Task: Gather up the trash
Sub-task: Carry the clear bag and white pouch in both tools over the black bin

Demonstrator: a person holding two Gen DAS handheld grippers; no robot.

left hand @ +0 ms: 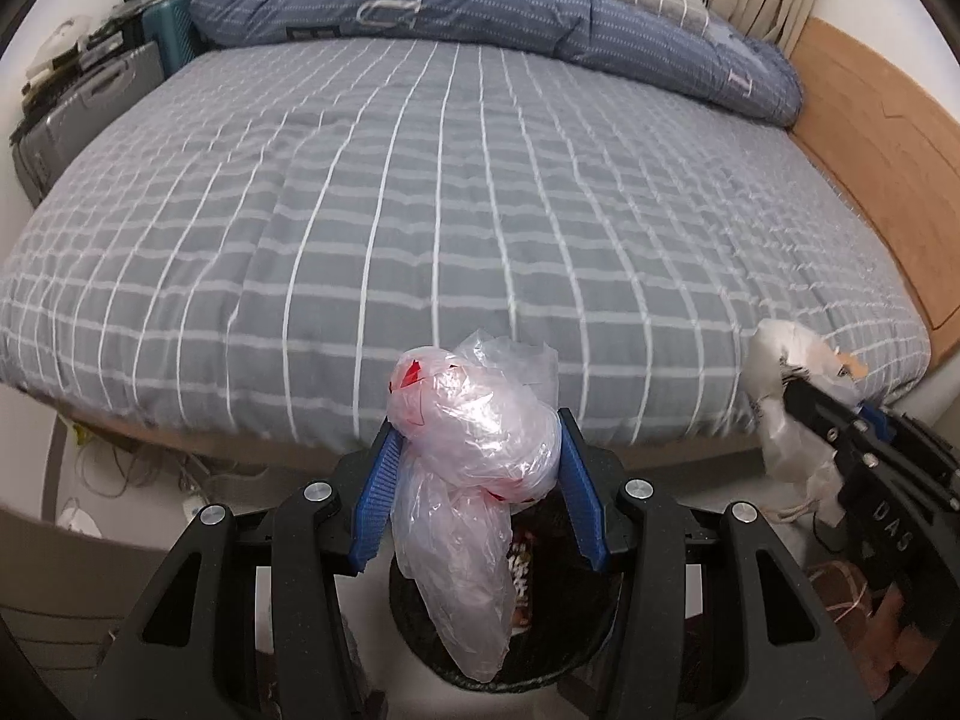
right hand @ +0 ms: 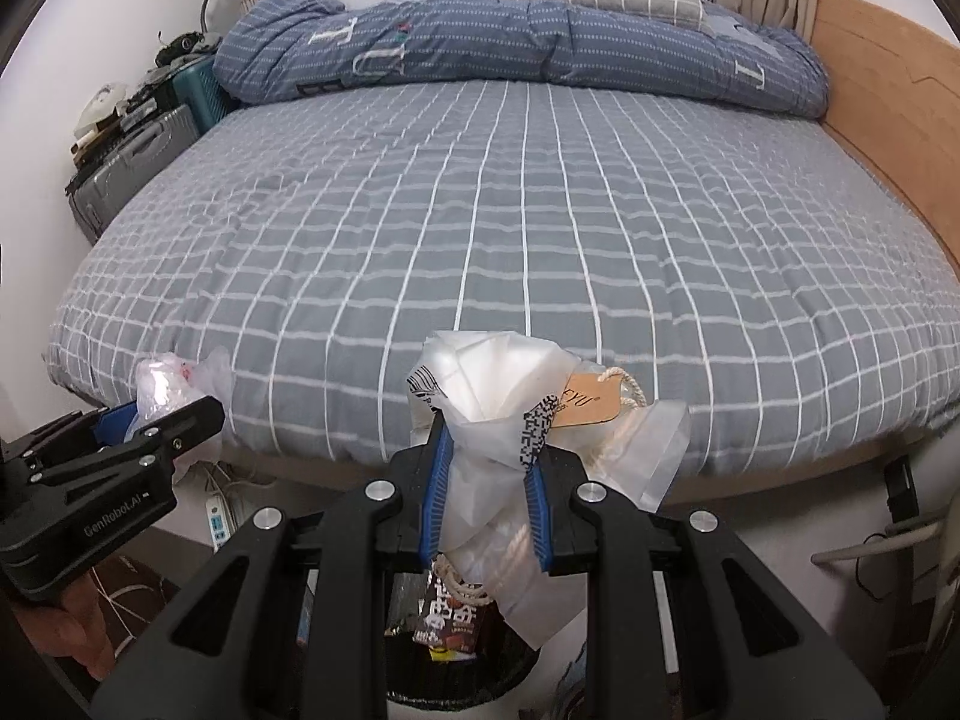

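**Both grippers held trash over the bin**

The left gripper (left hand: 474,468) clamped a clear bag (left hand: 474,456); the right gripper (right hand: 486,480) pinched white packaging (right hand: 498,414). Below sat a dark bin (left hand: 540,648), mostly hidden. The bed (left hand: 420,210) filled the far side, suitcases (right hand: 138,162) far left.

In my left gripper (left hand: 477,474) hangs a crumpled clear plastic bag with red bits (left hand: 474,468); my right gripper (right hand: 486,495) pinches a frosted white wrapper with a tan tag (right hand: 498,420), both above the black trash bin (left hand: 558,654).

Bin and wrapper lying mostly hidden below the jaws

The clear plastic bag (left hand: 474,480) is covering most of the black bin (left hand: 540,654); under the other jaws, white packaging (right hand: 498,450) is hiding the snack wrapper (right hand: 450,624), whose print is reading too small.
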